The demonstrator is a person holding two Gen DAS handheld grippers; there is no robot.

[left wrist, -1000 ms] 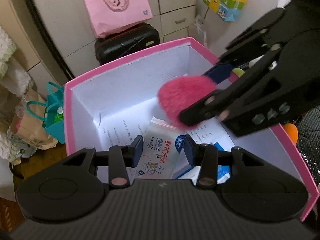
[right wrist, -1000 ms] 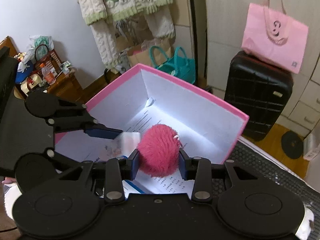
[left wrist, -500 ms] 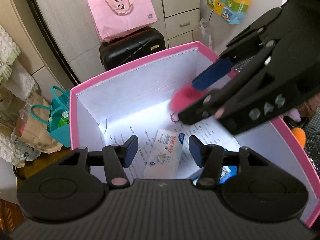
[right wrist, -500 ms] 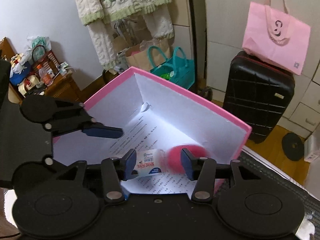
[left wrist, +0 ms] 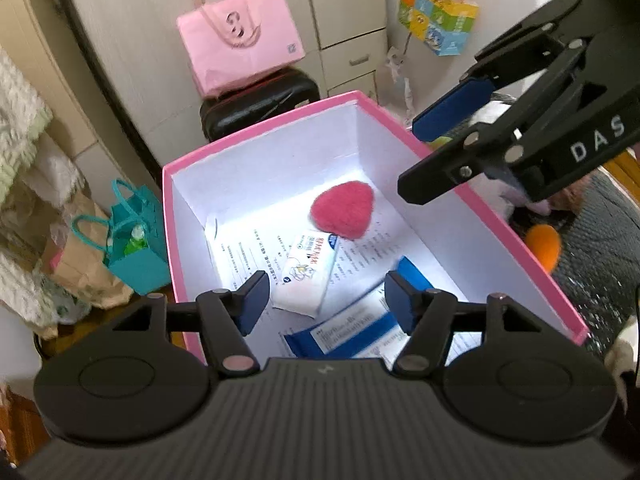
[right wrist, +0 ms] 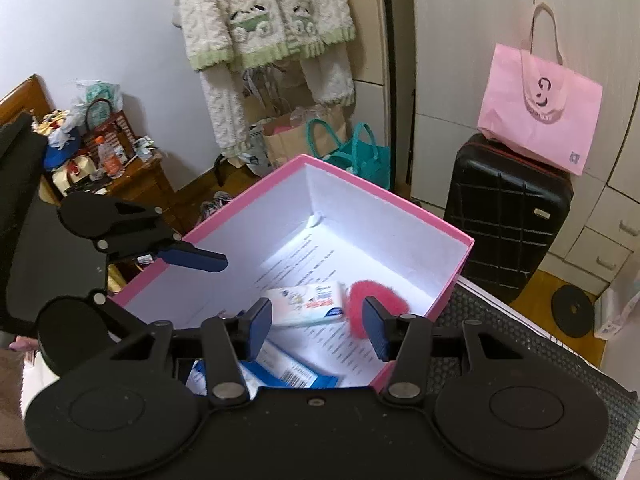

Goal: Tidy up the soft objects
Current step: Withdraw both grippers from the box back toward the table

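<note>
a: what sat nearest in the left wrist view?

b: the left gripper (left wrist: 326,294) at the bottom of the frame, its jaws having just been opening, parted with nothing pressed between them. through the gap lay a blue-and-white packet (left wrist: 348,332) and, just above it, a white wipes pack (left wrist: 306,278).

a: and the soft thing?

b: the pink pompom (left wrist: 343,210) lay loose on the printed sheet (left wrist: 256,246) on the floor of the pink box (left wrist: 256,142), mid-frame, touching the wipes pack's upper corner. bare white floor stayed open behind it, up to the far wall.

a: the right gripper?

b: in its own view the right gripper (right wrist: 318,320) hung over the near rim at the lower centre, jaws spread and empty. the pompom sat partly behind its right finger (right wrist: 374,326).

a: room around the rim?

b: a dark mat (right wrist: 516,344) ran along the box's right edge. further off, a black suitcase (right wrist: 506,214) with a pink bag (right wrist: 540,114) on top stood at the upper right, well apart.
</note>
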